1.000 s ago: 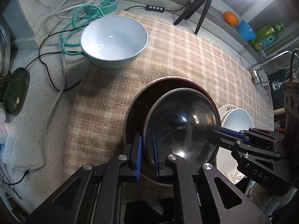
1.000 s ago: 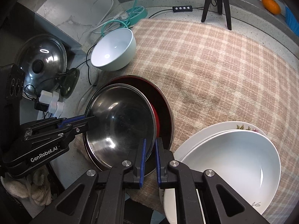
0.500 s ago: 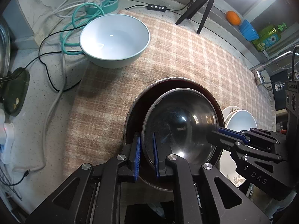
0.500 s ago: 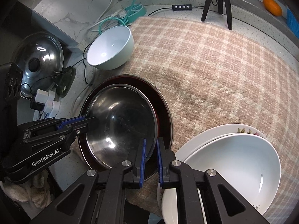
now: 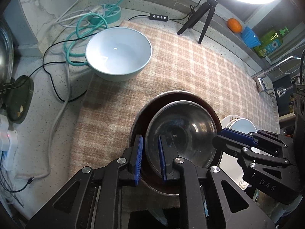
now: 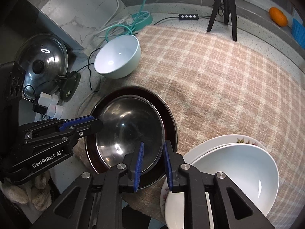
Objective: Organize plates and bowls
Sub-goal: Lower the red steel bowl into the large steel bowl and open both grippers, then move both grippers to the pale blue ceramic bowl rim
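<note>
A steel bowl rests inside a dark red plate on the plaid towel. My left gripper has its jaws parted around the bowl's near rim. My right gripper has its jaws parted around the opposite rim. A pale blue bowl sits upright at the towel's far left corner. A white bowl rests on floral plates at the right.
Cables, a teal hose and a power strip lie left of the towel. A pot lid stands at the left. A tripod stands at the back; an orange, soap bottle and tap are at the right.
Both grippers have opened their jaws and let go of the steel bowl's rim; the bowl has come down into the red plate.
</note>
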### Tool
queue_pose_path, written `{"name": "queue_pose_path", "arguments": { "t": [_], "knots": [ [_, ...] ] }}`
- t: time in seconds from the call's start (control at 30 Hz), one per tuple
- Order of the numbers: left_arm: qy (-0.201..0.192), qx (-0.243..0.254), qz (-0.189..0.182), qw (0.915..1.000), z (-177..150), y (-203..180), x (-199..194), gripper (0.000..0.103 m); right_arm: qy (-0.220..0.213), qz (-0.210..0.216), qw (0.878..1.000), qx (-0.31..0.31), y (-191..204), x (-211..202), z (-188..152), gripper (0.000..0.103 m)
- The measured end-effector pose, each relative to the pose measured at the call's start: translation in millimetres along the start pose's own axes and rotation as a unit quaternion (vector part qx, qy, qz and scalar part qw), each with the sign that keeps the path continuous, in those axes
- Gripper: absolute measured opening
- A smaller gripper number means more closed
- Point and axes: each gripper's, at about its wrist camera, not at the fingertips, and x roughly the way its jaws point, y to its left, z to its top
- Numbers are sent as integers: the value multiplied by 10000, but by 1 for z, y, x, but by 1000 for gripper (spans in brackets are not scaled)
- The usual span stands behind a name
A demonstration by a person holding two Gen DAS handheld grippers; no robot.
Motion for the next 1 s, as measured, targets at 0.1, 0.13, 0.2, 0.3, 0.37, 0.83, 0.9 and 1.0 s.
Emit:
{"name": "queue_pose_path", "arguments": {
  "t": [0.1, 0.13, 0.2, 0.3, 0.37, 0.83, 0.9, 1.0],
  "knots": [
    [-118, 24, 18, 9999, 0, 1, -8, 15, -150, -12, 9999, -41, 1, -10, 2, 20],
    [-180, 48, 47, 9998, 1, 1, -10, 15, -205, 12, 9998, -32, 1, -12, 2, 20],
    [-304, 77, 117, 9994, 1, 2, -16, 15, -290, 44, 9996, -24, 2, -17, 5, 20],
    [-434, 60, 129, 9990, 3, 6, -22, 15, -418, 118, 9991, -4, 4, -24, 10, 20],
    [-514, -35, 102, 9986, 4, 14, -27, 15, -504, 150, 9986, 10, 6, -27, 14, 20],
    [-779, -887, -197, 9928, 33, 83, -43, 15, -753, 368, 9962, 224, 12, -31, 58, 23],
    [-776, -956, -264, 9920, 39, 86, -41, 18, -765, 388, 9958, 309, 13, -27, 67, 23],
    [-734, -990, -388, 9916, 50, 90, -36, 23, -767, 406, 9953, 436, 13, -19, 80, 23]
  ]
}}
